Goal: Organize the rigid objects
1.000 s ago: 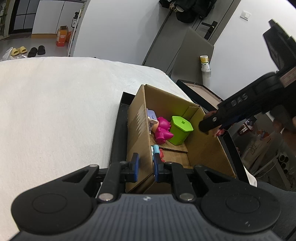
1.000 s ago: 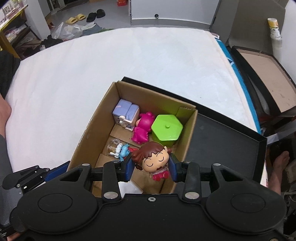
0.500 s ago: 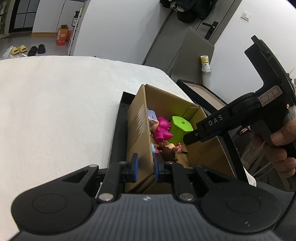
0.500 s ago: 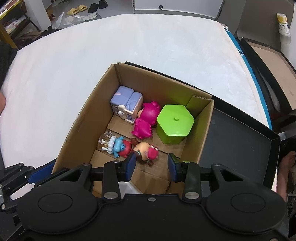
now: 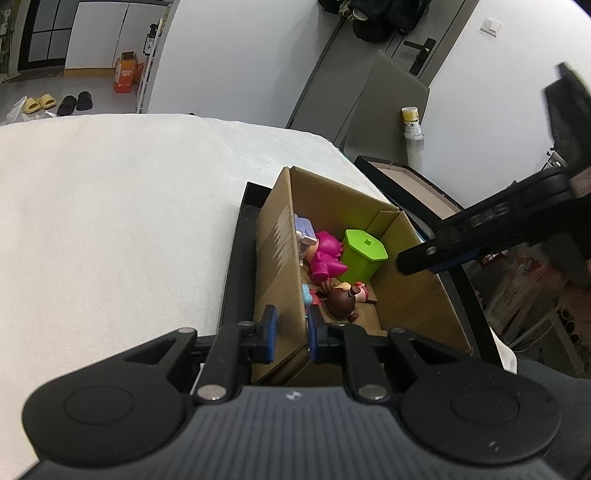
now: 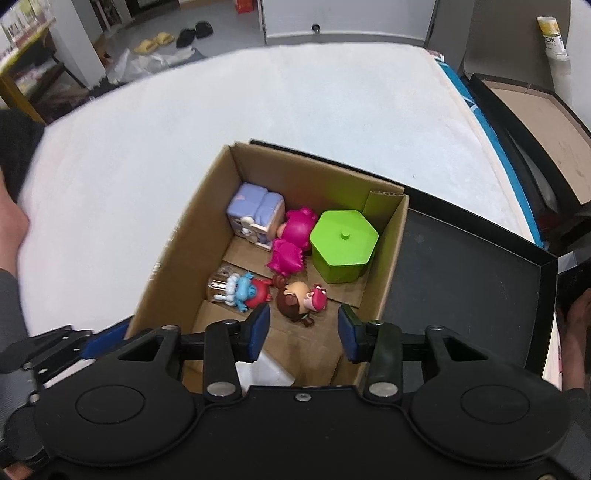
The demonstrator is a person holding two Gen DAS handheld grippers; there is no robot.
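The open brown cardboard box [image 6: 177, 258] holds a lime-green hexagonal lidded tub [image 6: 341, 245], a magenta figurine [image 6: 291, 242], a lilac cube toy [image 6: 255, 214], a blue-and-red figure [image 6: 245, 291] and a brown-haired doll [image 6: 299, 301] lying down. Its near wall is clamped by the left gripper [image 5: 290, 334] — the right gripper [image 6: 303, 332] is held wide, empty.

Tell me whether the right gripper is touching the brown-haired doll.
Apart. The right wrist view shows the right gripper open above the box, with the brown-haired doll lying on the floor beyond its fingertips.

Background's pretty lived-in: yellow slippers [image 5: 37, 103] and black slippers [image 5: 75, 103] sit side by side on the far floor, with an orange carton [image 5: 126, 72] a bit to their right by the wall. Over on the right there's a door handle [image 5: 419, 55], a light switch [image 5: 492, 26] and a white bottle with a yellow label [image 5: 413, 133].
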